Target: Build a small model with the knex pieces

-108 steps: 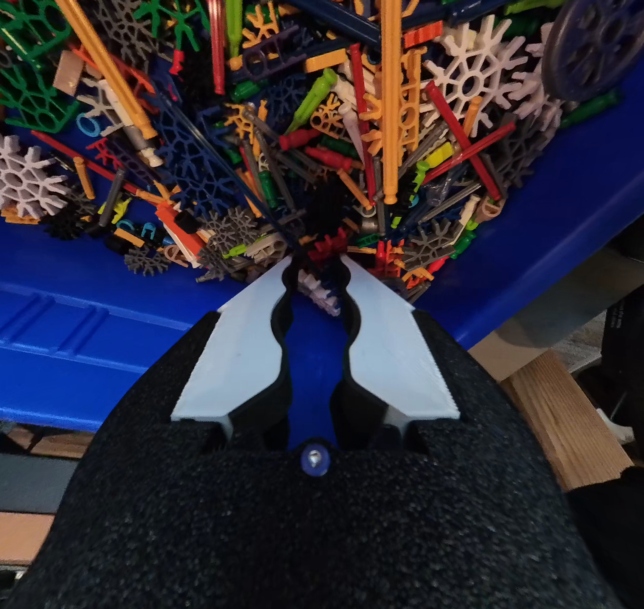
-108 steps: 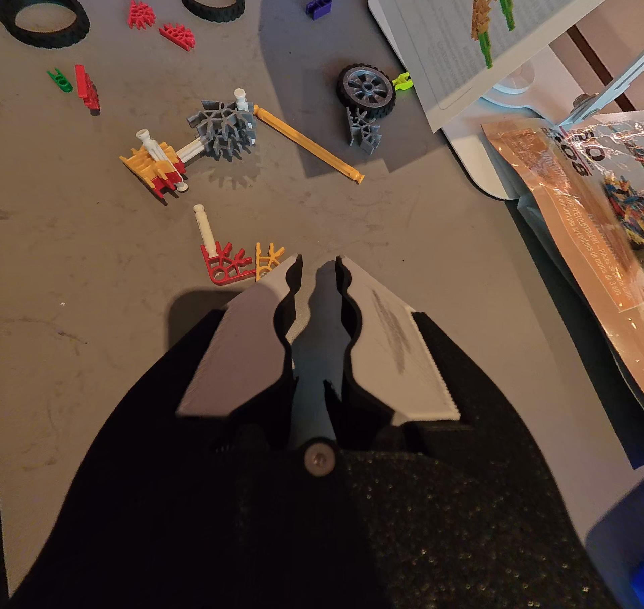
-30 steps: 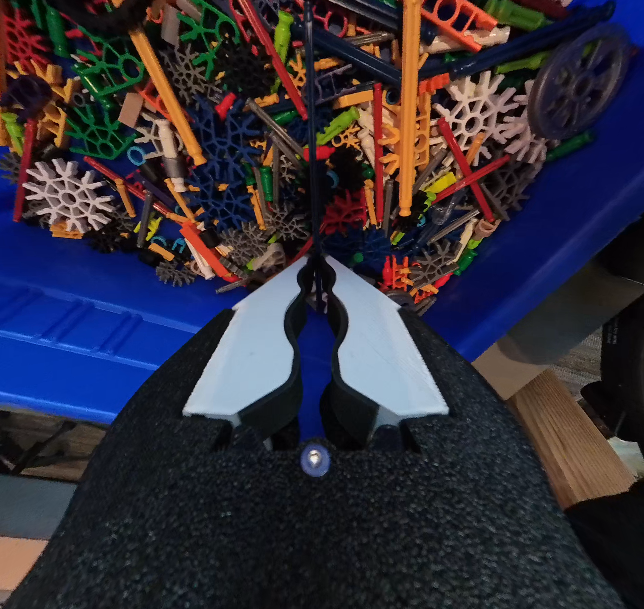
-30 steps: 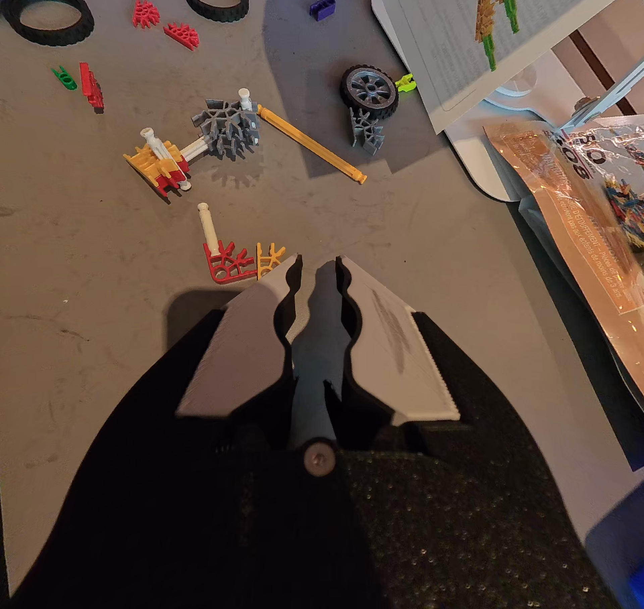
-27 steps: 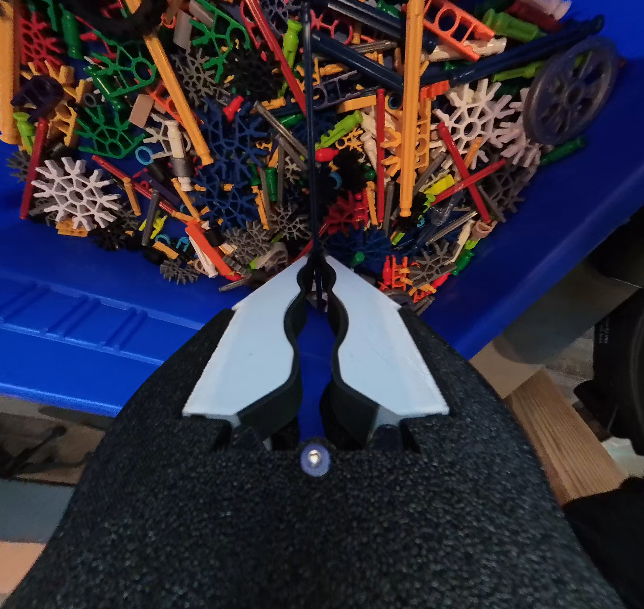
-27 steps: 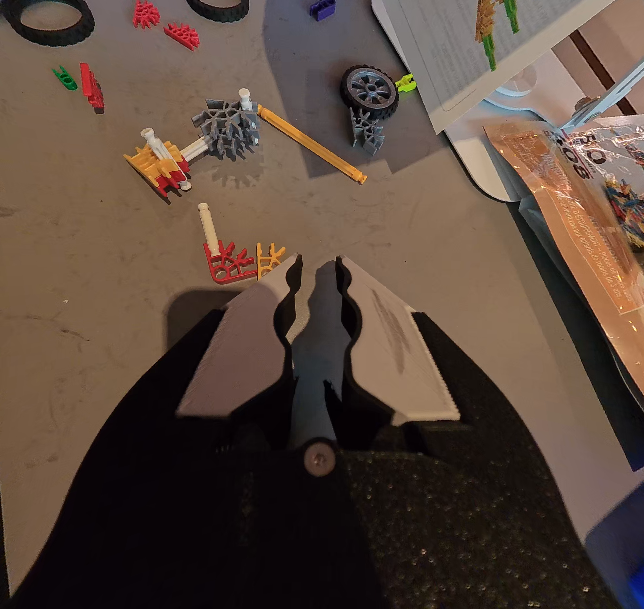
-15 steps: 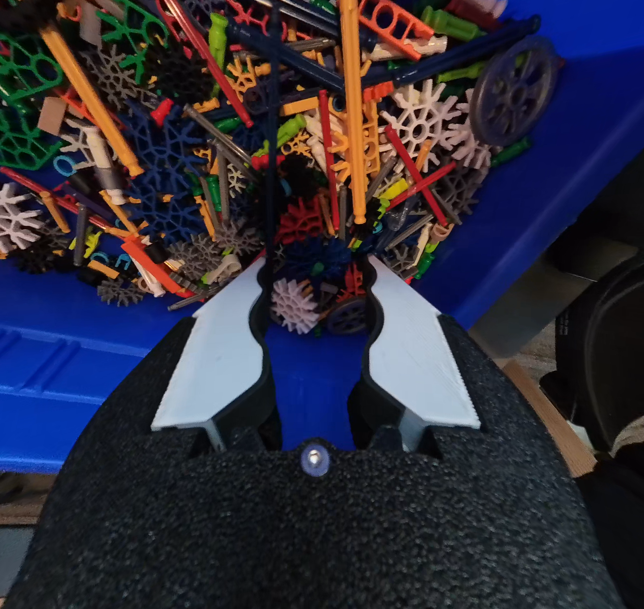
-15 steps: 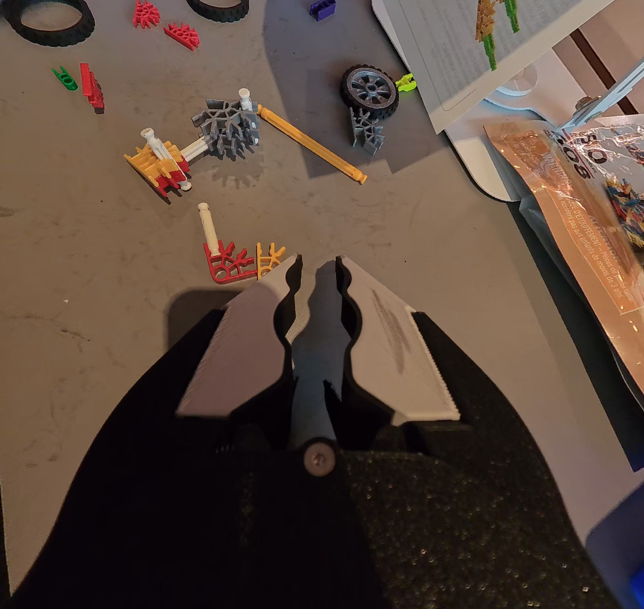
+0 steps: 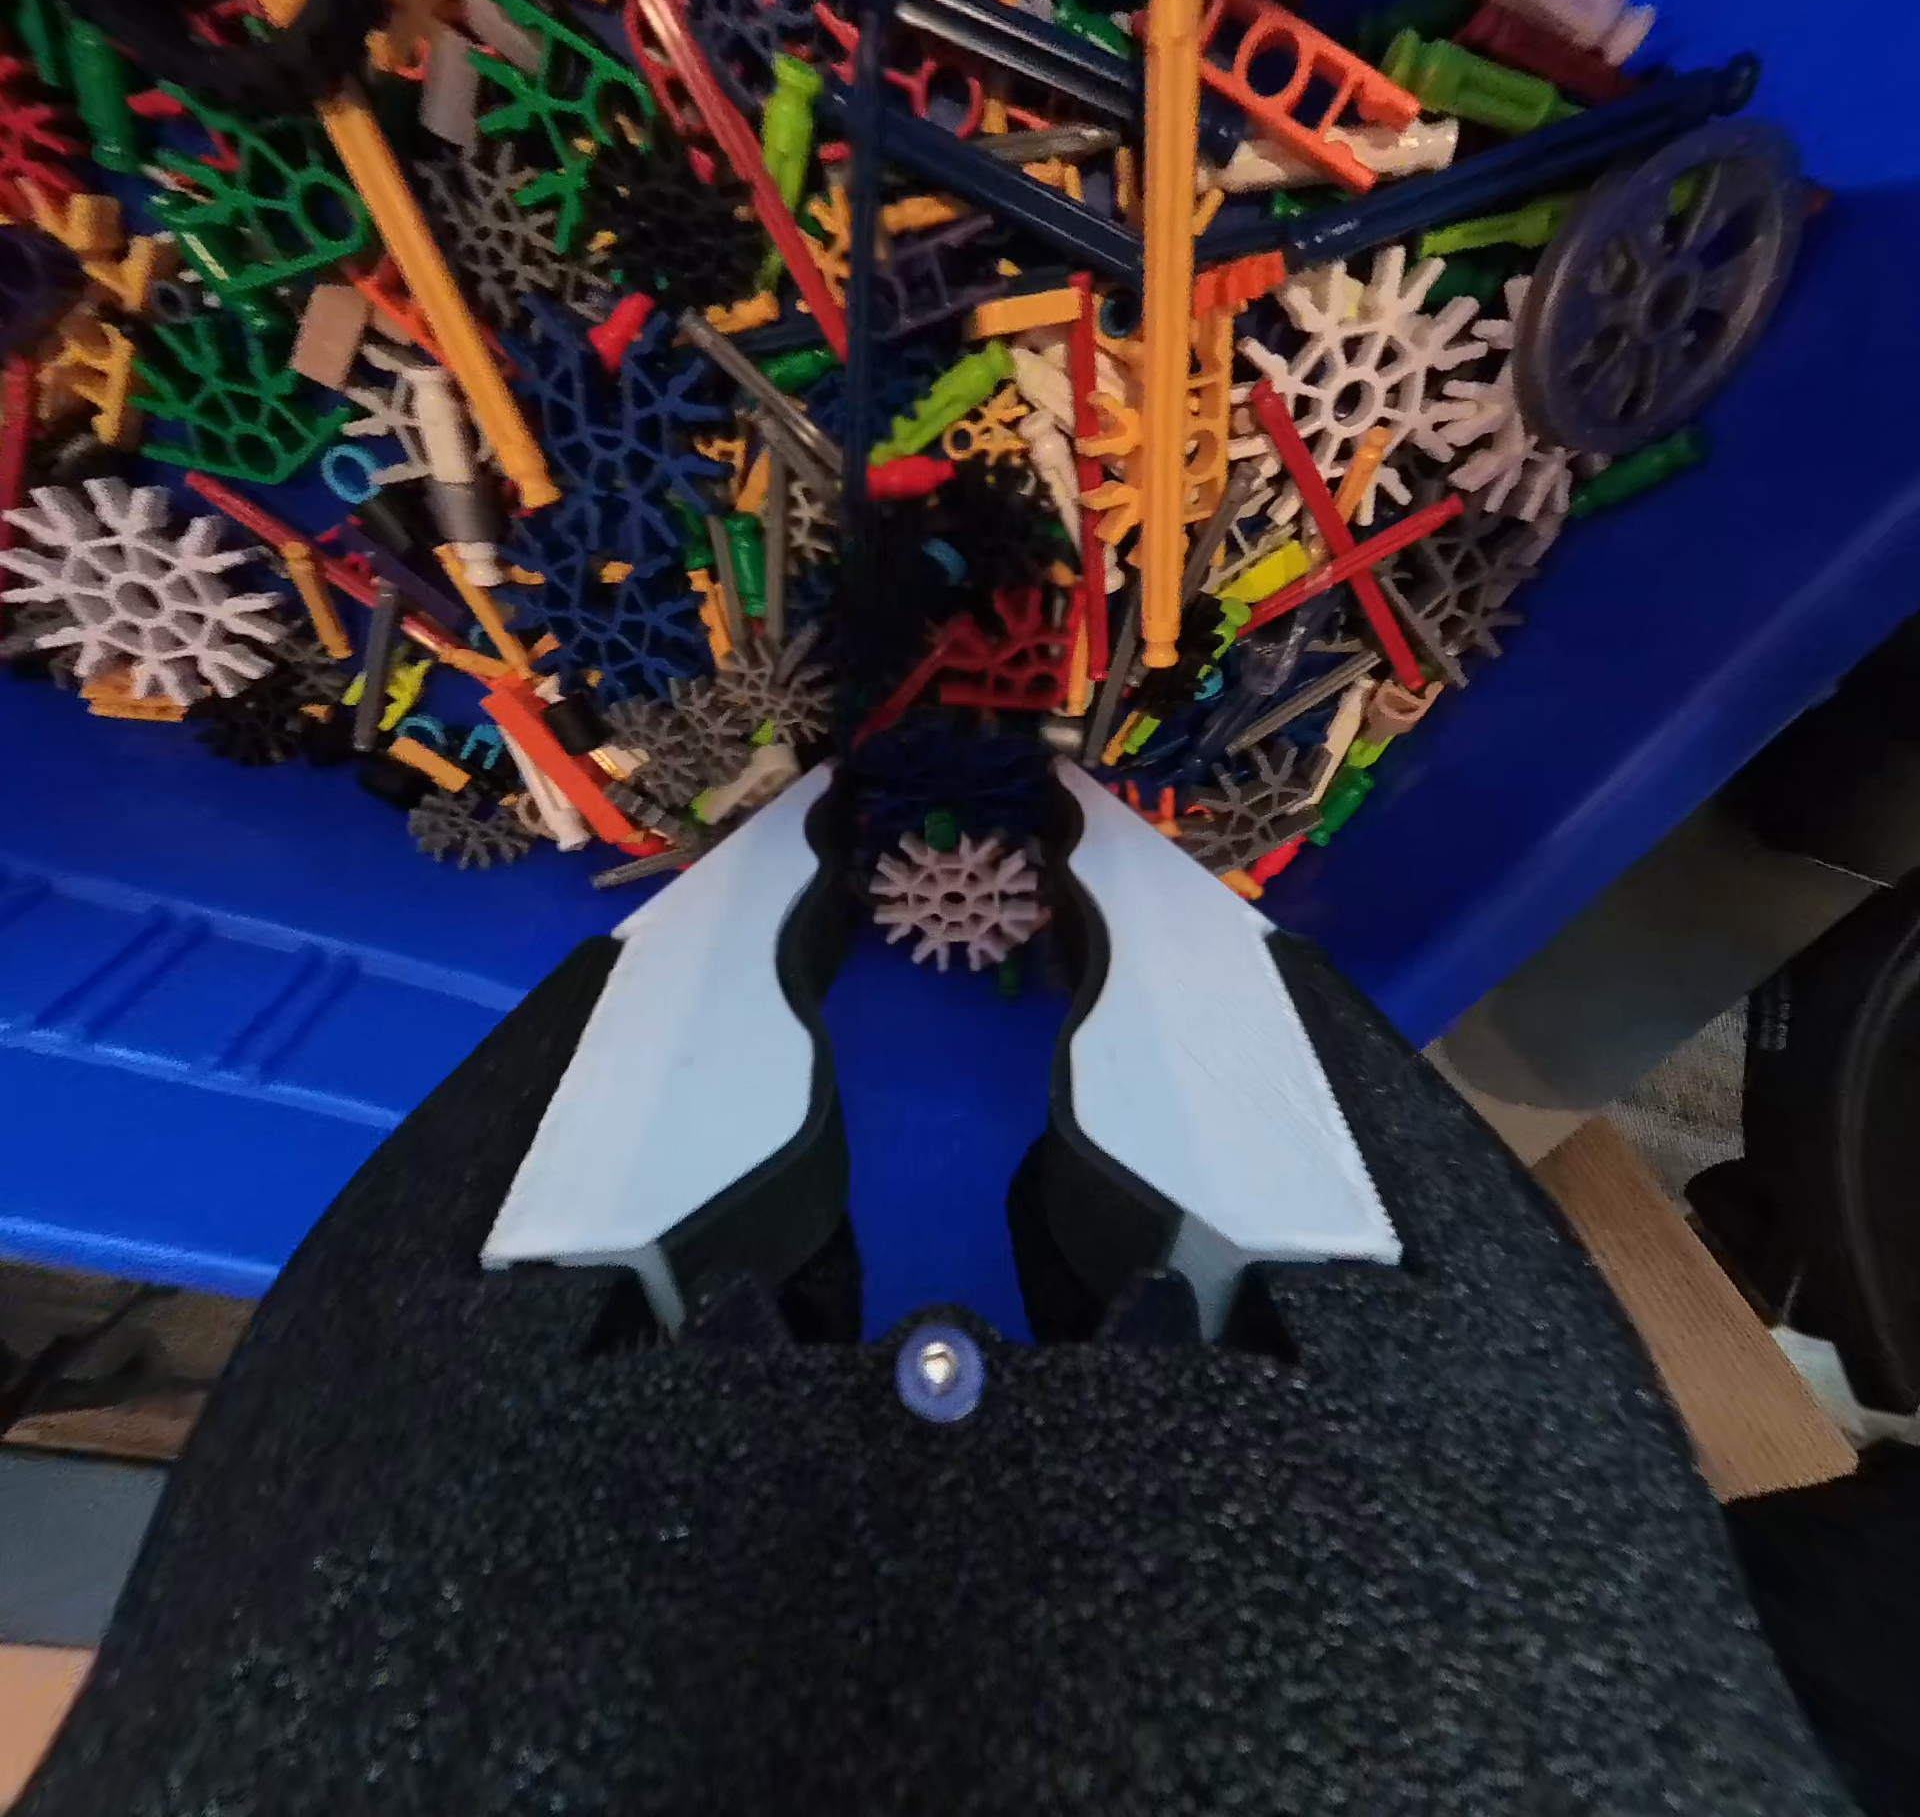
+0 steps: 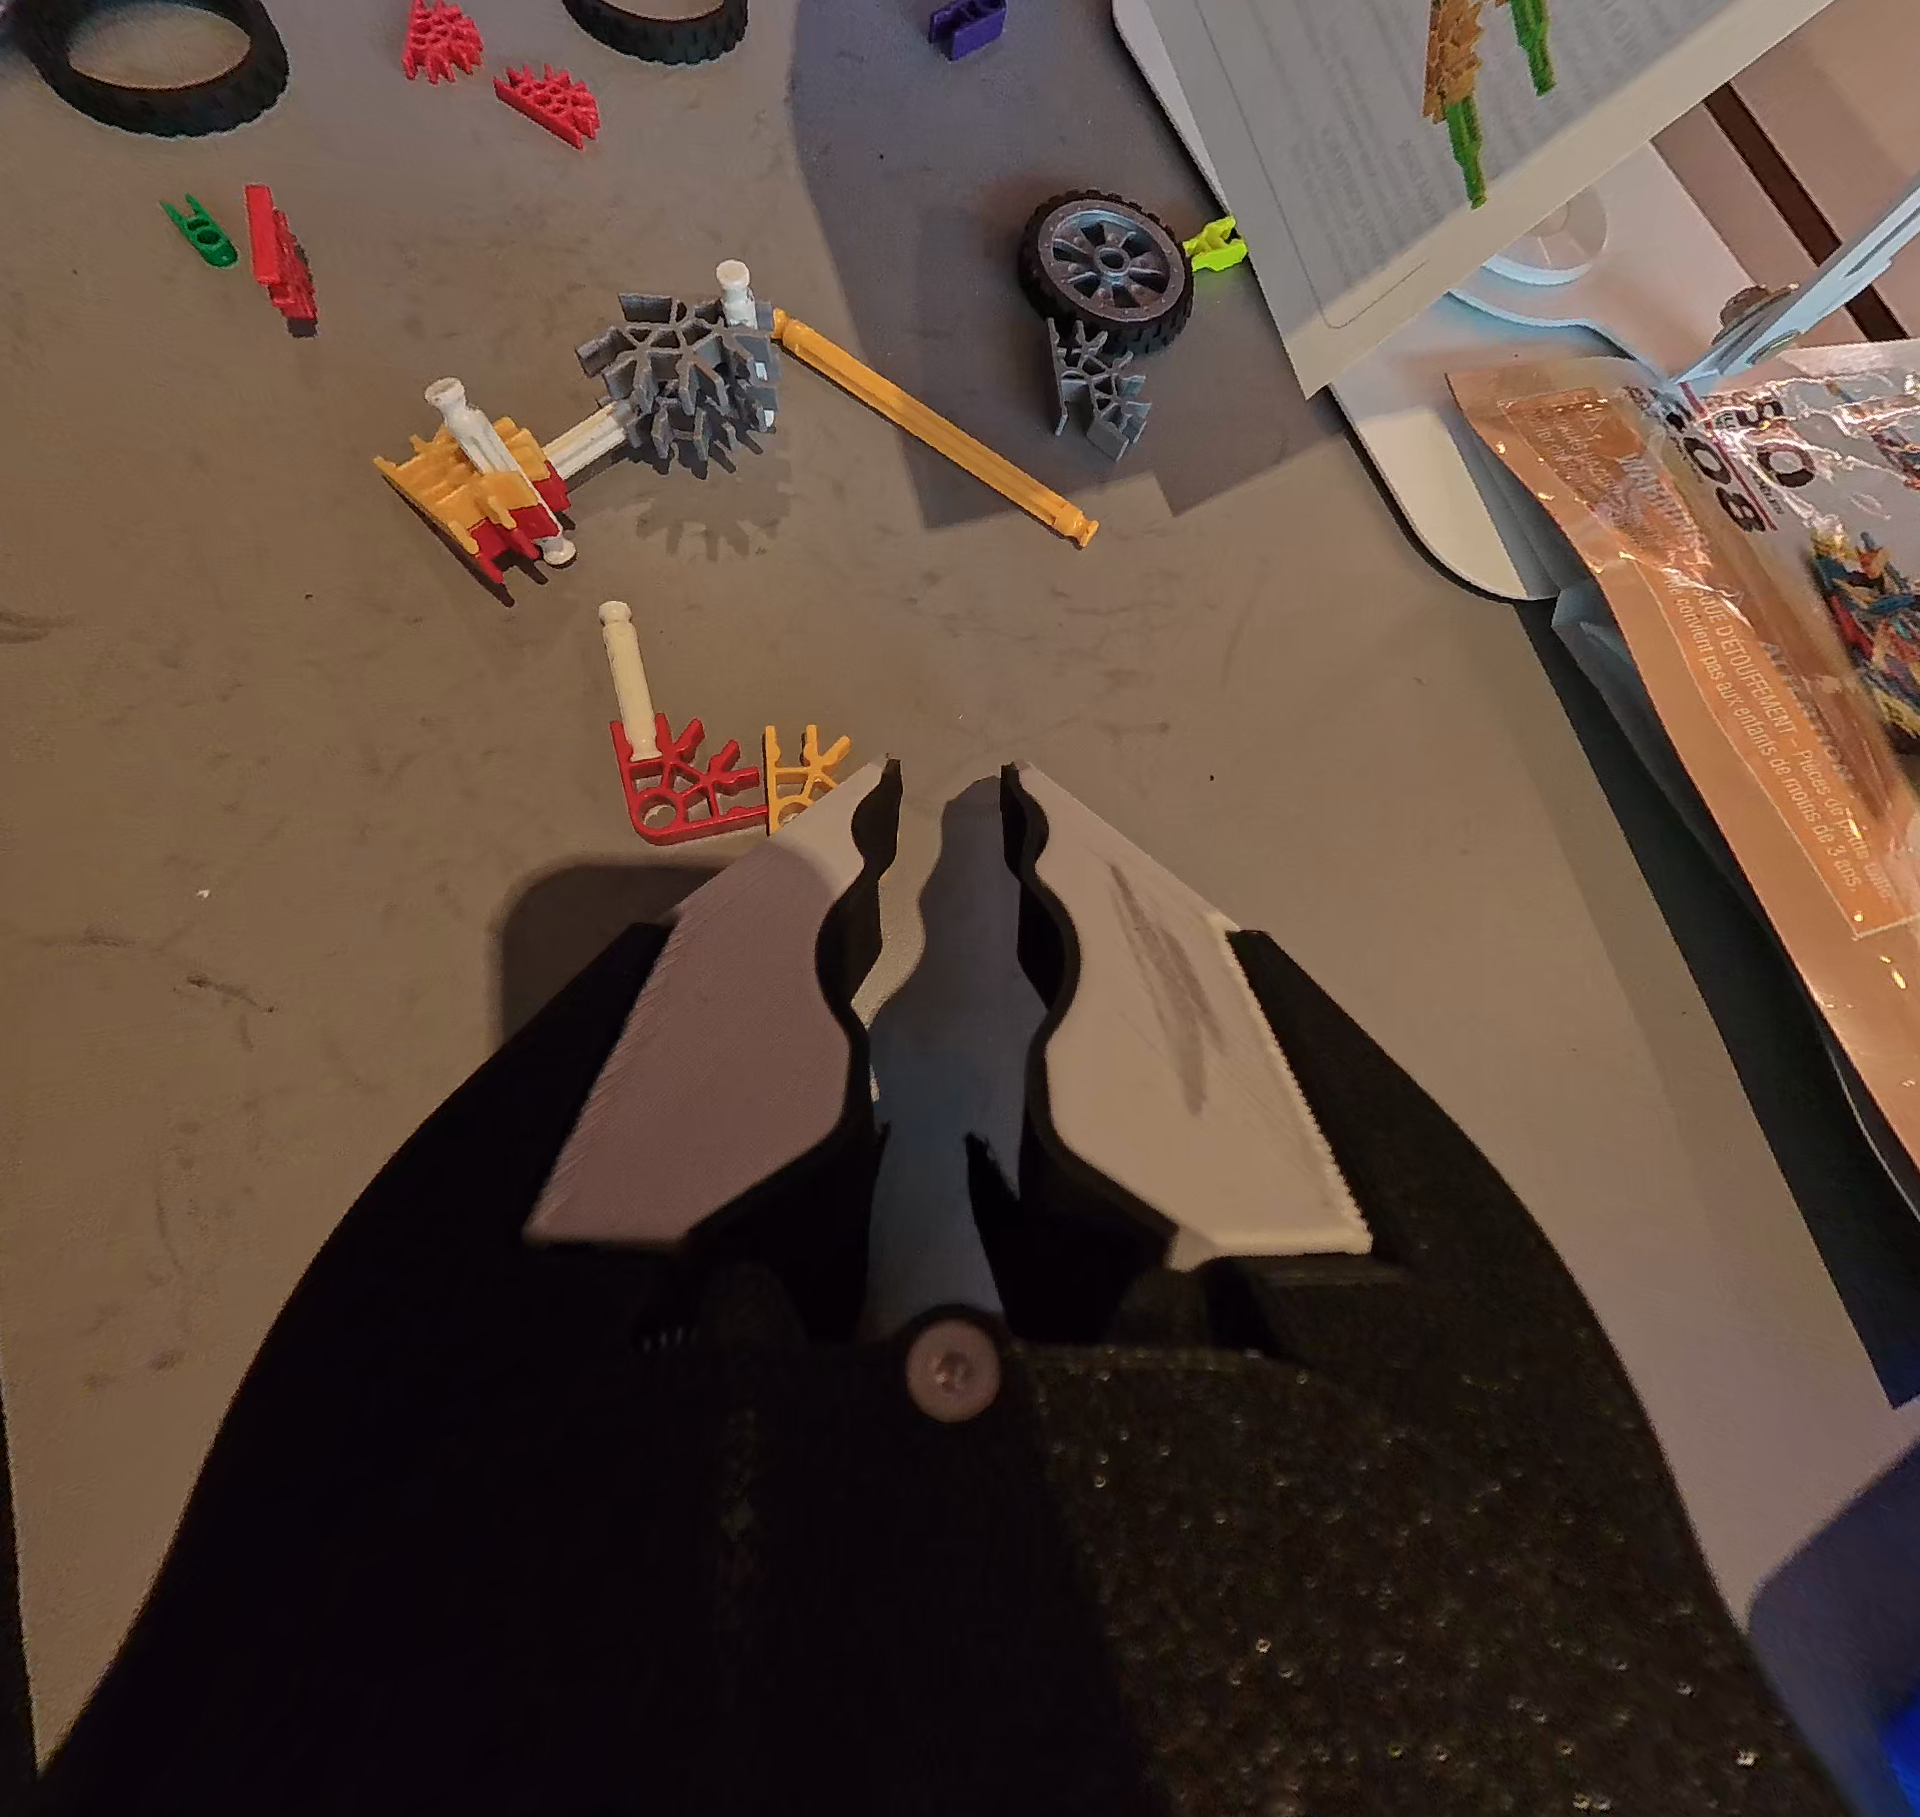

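Over blue bin [image 9: 1558, 832]: left tool [image 9: 945, 780] wide | over table [image 10: 1247, 728]: right tool [image 10: 951, 780] narrow, empty

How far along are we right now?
Done: one joined assembly lies on the table. In hand: nothing; left gripper open in the blue bin, a white snowflake connector between its fingers; right gripper open beside the red-and-yellow connector pair. Left: tyres, red connectors lie loose.

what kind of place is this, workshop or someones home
Probably a hobby or play table at home, though that is a guess: a blue bin heaped with plastic construction-toy pieces, loose connectors and a small toy wheel on a grey tabletop, and an open instruction booklet.
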`<state>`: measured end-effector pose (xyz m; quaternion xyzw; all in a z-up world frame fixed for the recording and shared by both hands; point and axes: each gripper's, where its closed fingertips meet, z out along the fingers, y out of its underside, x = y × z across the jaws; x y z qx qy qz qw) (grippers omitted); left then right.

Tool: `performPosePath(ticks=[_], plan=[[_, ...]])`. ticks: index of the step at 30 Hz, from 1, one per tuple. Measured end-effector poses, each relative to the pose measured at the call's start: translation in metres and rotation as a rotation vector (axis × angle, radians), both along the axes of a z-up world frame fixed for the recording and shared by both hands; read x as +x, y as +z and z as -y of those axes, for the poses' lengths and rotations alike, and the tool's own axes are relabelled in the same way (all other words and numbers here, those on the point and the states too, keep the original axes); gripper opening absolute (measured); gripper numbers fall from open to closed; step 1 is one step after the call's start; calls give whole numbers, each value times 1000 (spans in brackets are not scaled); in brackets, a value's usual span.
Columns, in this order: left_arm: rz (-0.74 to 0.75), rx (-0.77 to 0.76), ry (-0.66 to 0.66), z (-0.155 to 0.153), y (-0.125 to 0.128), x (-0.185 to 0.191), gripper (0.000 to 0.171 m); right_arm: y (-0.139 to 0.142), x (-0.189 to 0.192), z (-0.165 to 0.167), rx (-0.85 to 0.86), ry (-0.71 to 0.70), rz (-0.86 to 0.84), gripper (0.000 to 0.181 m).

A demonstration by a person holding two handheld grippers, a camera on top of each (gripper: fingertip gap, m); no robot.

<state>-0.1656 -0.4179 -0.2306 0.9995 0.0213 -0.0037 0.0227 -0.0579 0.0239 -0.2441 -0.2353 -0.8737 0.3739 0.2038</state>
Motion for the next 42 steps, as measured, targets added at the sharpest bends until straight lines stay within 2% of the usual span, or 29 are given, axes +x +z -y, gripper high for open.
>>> performPosePath(ticks=[9,17,21,26,32,42], plan=[[-85,25,4,-12,10,-35,34,1,0,0,-2,0,-1,19],[-95,63,-2,-16,12,-27,43,0,1,0,-1,2,0,19],[-49,76,-61,-22,15,-2,40,0,0,0,-2,1,3,19],[14,46,-87,-16,1,13,38,0,1,0,0,2,0,19],[-2,39,-72,-14,-12,10,30,0,1,0,-1,3,0,19],[-31,61,-68,-17,-3,0,15,0,1,0,-1,2,0,19]])
